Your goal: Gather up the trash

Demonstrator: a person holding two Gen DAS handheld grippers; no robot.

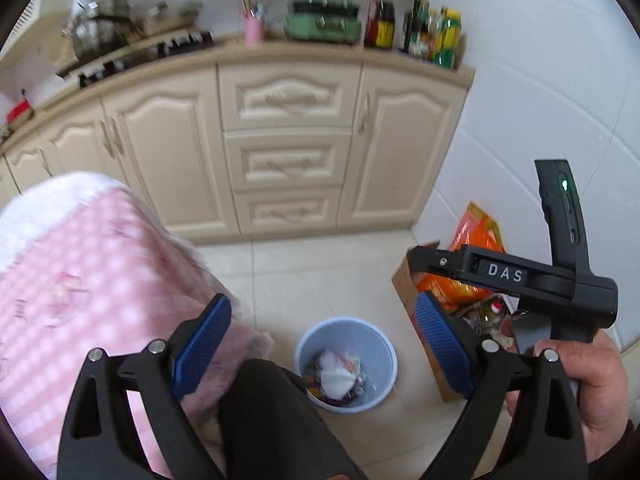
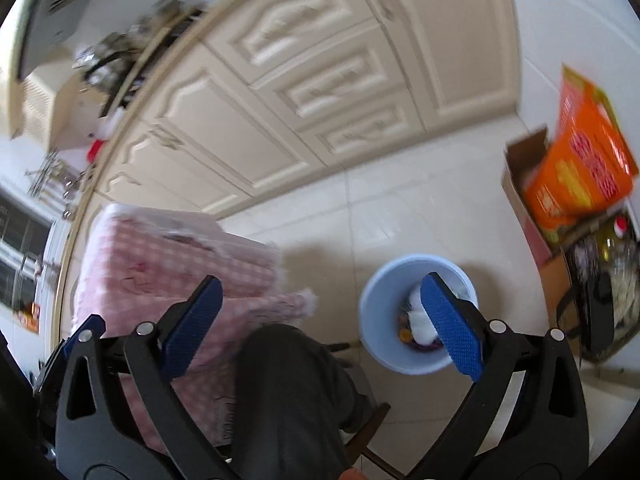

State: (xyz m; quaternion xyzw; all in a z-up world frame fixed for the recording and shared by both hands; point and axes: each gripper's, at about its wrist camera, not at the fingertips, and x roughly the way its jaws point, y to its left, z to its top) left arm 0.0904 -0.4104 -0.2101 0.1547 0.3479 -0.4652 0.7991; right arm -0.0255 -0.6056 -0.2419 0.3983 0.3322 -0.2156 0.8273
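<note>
Closest thing in both views is the person's dark trouser leg [image 1: 272,420], cut off by the bottom edge, so no telling how they're sitting. In the left wrist view the left gripper [image 1: 320,350] has its blue pads spread wide apart with nothing between them. Same story for the right gripper [image 2: 324,324] in its own view: fingers wide apart, empty.

At about 4 o'clock in the left view a hand [image 1: 588,392] grips the black handle of the other gripper, the one with "DAS" printed on it. Its fingers are hidden, only the back end and a green light show.

Just past the knee, at around 6 o'clock in the left view, sits the light blue trash bin [image 1: 347,364] on the tile floor. It's got trash [image 1: 336,374] in it, something white and crumpled plus colourful wrappers, but it's too blurry to name the bits. In the right view one blue pad covers part of the bin's inside.

At 9 o'clock there's a pink checked tablecloth [image 1: 80,280], smeared by motion blur, with whatever's under it hidden.

At 3 to 4 o'clock a cardboard box [image 1: 404,280] with an orange package [image 1: 476,236] stands near the bin, half blocked by the gripper handle.

Farther back are cream kitchen cabinets [image 1: 288,152]. Up at 12 o'clock the counter holds a pink cup [image 1: 254,31] of utensils, a green appliance [image 1: 322,20] and bottles [image 1: 432,36], with labels unreadable.
</note>
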